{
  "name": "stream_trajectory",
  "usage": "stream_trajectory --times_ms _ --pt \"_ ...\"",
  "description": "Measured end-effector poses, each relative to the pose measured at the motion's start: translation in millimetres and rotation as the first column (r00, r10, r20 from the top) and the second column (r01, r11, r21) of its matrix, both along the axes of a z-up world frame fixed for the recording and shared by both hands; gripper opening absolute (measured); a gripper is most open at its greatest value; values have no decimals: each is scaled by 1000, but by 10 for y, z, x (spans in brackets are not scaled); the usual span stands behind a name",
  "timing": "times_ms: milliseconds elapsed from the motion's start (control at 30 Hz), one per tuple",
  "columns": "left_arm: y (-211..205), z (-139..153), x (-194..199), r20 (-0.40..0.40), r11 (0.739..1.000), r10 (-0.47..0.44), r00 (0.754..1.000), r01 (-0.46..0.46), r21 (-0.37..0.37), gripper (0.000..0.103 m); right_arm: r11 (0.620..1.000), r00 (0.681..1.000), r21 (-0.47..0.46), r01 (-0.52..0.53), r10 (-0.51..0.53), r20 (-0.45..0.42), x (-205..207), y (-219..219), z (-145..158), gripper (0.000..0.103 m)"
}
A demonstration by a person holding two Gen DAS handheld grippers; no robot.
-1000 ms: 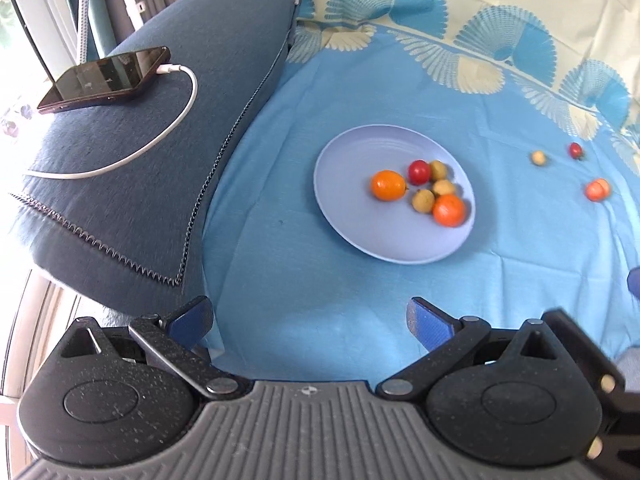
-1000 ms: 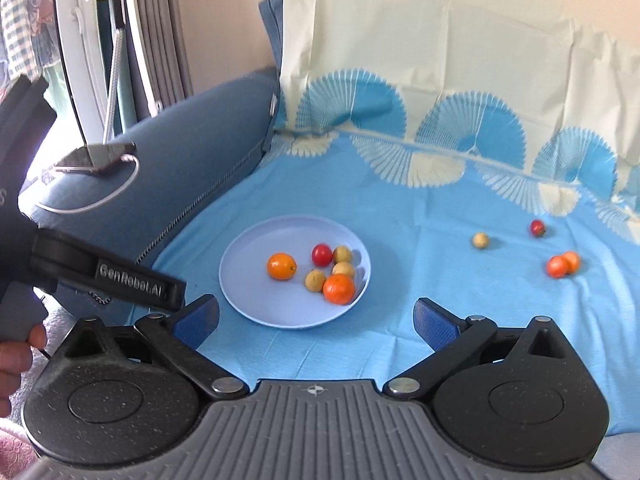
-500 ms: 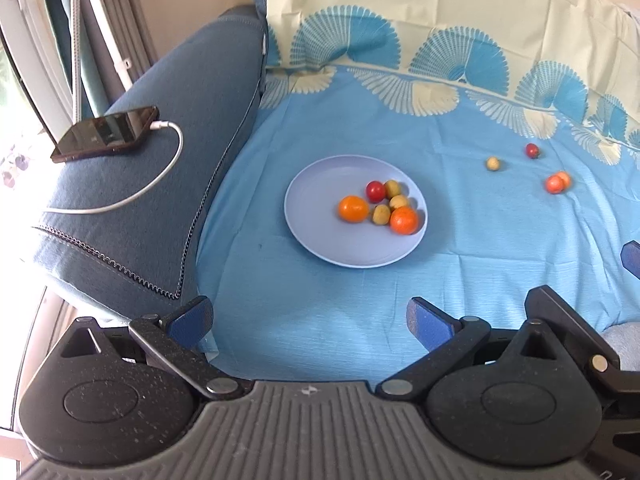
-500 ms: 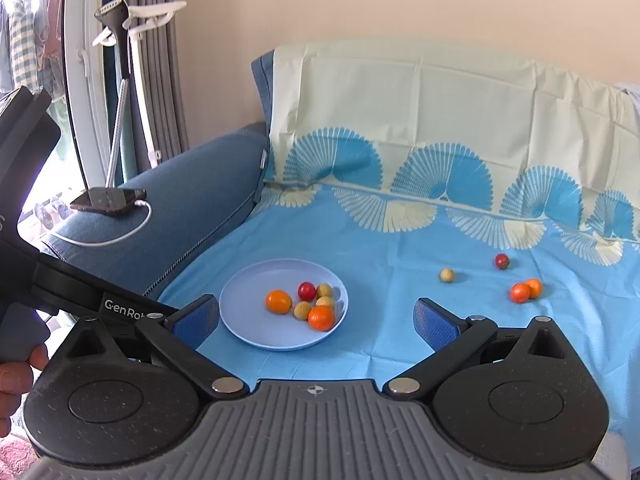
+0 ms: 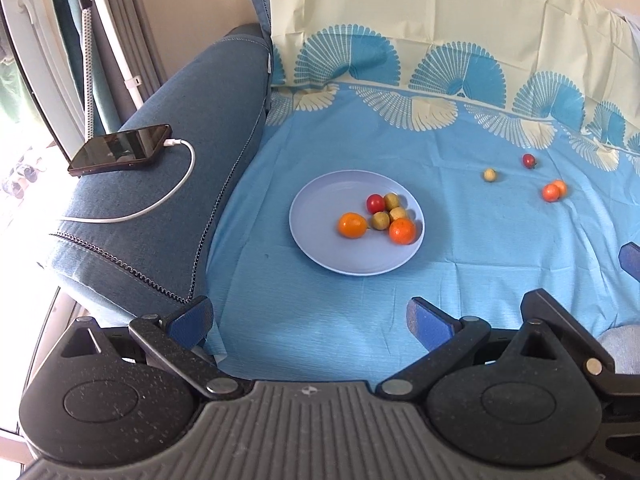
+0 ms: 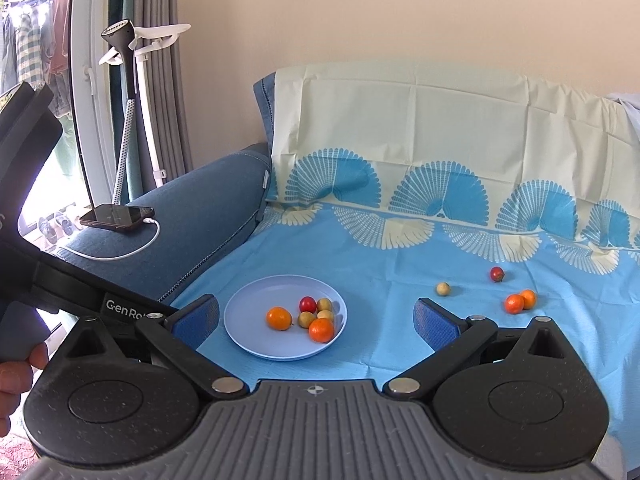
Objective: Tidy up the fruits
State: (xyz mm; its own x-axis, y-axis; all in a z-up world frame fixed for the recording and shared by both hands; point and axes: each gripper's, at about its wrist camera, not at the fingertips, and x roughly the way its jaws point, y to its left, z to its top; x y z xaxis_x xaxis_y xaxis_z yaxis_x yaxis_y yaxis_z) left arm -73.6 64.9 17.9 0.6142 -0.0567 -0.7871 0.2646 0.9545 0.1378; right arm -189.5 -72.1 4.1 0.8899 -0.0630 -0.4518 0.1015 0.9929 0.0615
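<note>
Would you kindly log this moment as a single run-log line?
left hand-held gripper: open, empty | right hand-held gripper: open, empty | plate: six fruits | cloth: four loose fruits

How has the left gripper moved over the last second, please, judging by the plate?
Yes. The left gripper has pulled back and up: the plate looks smaller and more sofa backrest shows.

A dark smartphone point(image 5: 120, 150) lies at the middle left of the frame on the blue fabric sofa armrest point(image 5: 192, 152), with a white charging cable point(image 5: 168, 200) plugged into its end and curling across the fabric. A blue and cream fan-patterned sheet point(image 5: 460, 128) covers the seat and backrest. At the upper left stand grey curtains point(image 6: 164, 80) and a white garment steamer stand point(image 6: 136, 60).
</note>
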Motion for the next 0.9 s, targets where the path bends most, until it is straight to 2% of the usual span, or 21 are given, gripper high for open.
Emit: stream_trajectory --times_ms 367,600,767,900 --pt "-143 -35 55 -17 1000 -19 1000 20 21 103 1000 1000 15 12 -12 -24 -3 -80 -59 102" --pt "-368 -126 163 -37 996 -42 998 44 74 103 995 997 85 52 -46 -66 82 -281 -204 102" --pt "-645 -235 314 -65 992 -65 996 72 106 103 987 992 130 90 -77 -98 143 -485 -349 102" --pt "-947 -345 488 -89 987 -102 991 112 111 103 977 983 138 161 -146 -113 203 -756 -473 102"
